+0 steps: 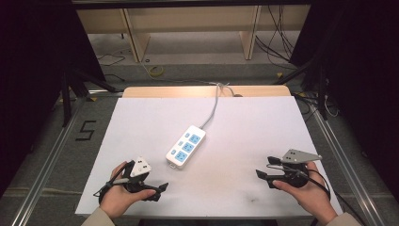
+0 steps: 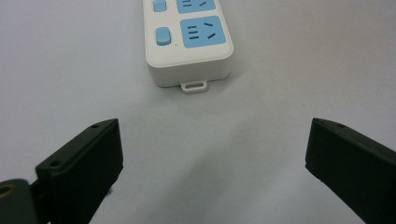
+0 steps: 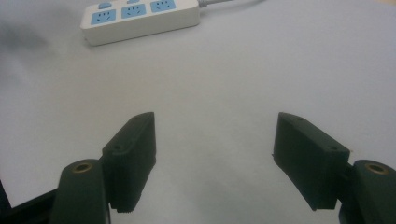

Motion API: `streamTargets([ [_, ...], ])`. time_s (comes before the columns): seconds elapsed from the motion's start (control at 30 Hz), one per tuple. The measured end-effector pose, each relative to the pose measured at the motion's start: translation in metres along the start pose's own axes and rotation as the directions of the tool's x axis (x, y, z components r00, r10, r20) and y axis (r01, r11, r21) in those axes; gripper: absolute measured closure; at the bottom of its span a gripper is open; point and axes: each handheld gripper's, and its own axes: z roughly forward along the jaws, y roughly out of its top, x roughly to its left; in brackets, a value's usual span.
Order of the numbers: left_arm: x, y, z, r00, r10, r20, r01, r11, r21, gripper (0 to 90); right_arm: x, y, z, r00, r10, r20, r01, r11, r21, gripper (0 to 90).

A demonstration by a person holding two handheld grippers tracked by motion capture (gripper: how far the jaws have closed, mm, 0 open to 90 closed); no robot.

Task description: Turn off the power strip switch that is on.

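A white power strip (image 1: 186,146) with three blue sockets and blue switches lies at the middle of the white table (image 1: 141,127), its grey cable (image 1: 214,106) running to the far edge. In the left gripper view its near end (image 2: 189,46) sits a short way ahead of the jaws. My left gripper (image 1: 160,190) rests near the front left, open, nothing between its jaws (image 2: 212,163). My right gripper (image 1: 263,172) is at the front right, open and empty (image 3: 215,154), with the power strip (image 3: 140,18) farther off.
A wooden table edge (image 1: 207,91) shows behind the white sheet. Beyond it stand a wooden shelf frame (image 1: 188,28) and loose cables (image 1: 277,42) on the floor. Metal rails (image 1: 47,155) run along both sides of the table.
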Motion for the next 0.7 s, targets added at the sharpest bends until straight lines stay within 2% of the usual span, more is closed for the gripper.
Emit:
streamTargets([
  [0.23, -0.001, 0.0, -0.001, 1.0, 0.007, 0.001, -0.007, 1.0, 0.003, 4.0, 0.002, 0.0, 0.0, 1.0, -0.002, 0.001, 0.002, 1.0, 0.002, 30.3],
  [0.37, -0.001, 0.005, -0.004, 0.9999, 0.01, -0.006, -0.01, 0.9999, -0.012, 5.1, 0.002, 0.0, 0.0, 1.0, -0.001, 0.001, 0.001, 1.0, 0.005, 30.4],
  [0.7, 0.001, 0.017, -0.004, 0.9994, 0.003, -0.034, -0.004, 0.9997, -0.026, 13.1, 0.001, 0.0, 0.001, 1.0, 0.001, 0.003, -0.001, 1.0, 0.005, 30.3],
])
